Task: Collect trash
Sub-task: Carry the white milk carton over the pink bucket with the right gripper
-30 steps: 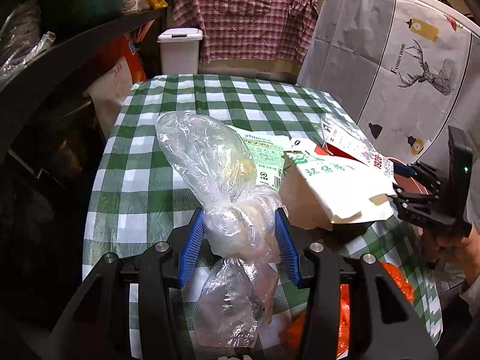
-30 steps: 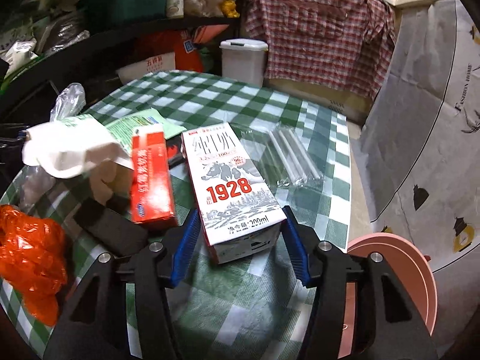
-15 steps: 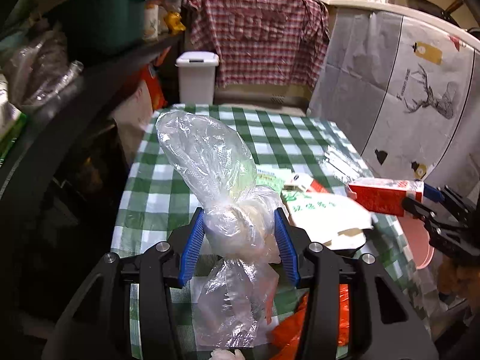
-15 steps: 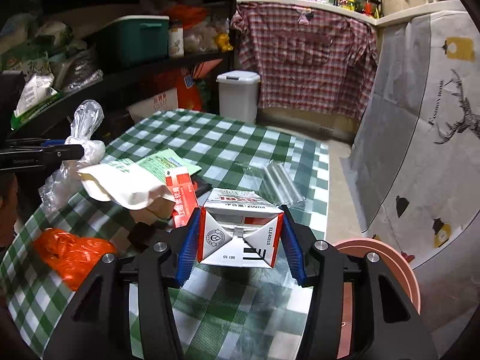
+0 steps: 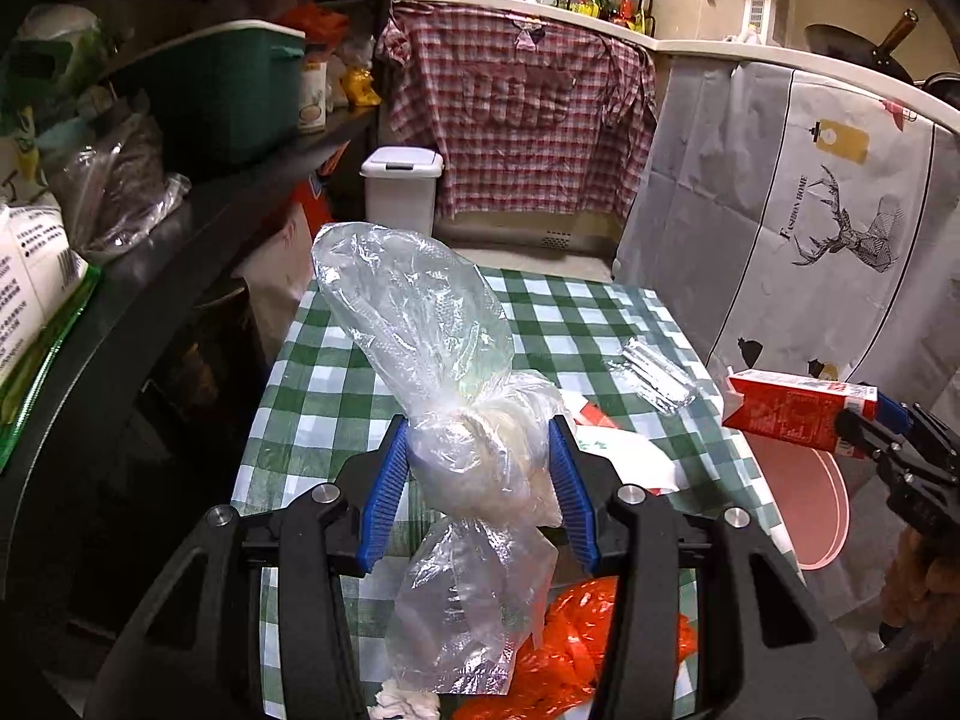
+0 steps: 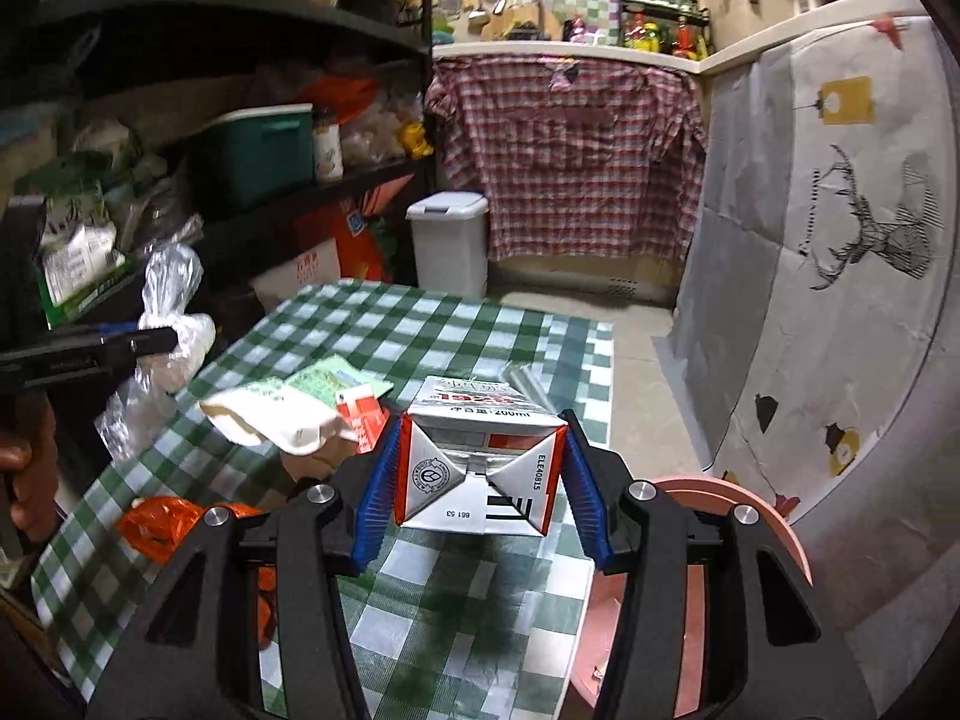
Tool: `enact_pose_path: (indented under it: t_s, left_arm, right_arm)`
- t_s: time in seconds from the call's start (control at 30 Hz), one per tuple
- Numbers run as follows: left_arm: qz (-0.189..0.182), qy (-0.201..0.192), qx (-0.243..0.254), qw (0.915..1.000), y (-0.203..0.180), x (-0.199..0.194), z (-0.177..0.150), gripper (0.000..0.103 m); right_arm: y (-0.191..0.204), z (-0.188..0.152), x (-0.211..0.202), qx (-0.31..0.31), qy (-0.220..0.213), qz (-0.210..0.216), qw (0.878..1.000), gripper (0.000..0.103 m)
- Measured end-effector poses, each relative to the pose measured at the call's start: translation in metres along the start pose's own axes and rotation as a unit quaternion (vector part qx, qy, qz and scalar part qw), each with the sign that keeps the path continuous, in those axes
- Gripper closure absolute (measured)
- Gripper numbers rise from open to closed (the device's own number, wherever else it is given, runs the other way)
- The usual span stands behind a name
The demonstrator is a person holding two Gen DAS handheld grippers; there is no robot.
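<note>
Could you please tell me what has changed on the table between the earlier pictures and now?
The milk carton, lying on the checked table a second ago, has been lifted clear and tipped base-first toward the camera by the right gripper. The left gripper has raised the clear plastic bag higher. Both grips stay closed. The paper bag, orange plastic and pink bin have not moved.

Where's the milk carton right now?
Clamped in the right gripper, the milk carton is lifted off the checkered table, just left of the pink bin.
</note>
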State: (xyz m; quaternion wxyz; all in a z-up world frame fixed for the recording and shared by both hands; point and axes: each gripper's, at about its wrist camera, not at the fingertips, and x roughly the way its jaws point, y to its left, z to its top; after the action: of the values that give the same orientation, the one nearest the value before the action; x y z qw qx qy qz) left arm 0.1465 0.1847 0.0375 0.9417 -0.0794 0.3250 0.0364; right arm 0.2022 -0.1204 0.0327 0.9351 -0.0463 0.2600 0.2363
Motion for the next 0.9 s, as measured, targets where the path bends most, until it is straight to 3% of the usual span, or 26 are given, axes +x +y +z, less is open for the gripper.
enact_pose_path:
  t_s: [0.43,0.9]
  left_arm:
    - [-0.016,-0.024,0.014,0.9995,-0.030,-0.019,0.005,0.057]
    - [-0.036,-0.034,0.034,0.9982,-0.065,-0.026,0.007,0.057]
  right_arm:
    - [-0.026,0.007,-0.077,0.051,-0.068,-0.017,0.996,0.052]
    - [-0.049,-0.010,-0.091,0.065,-0.062,-0.058,0.994,0.052]
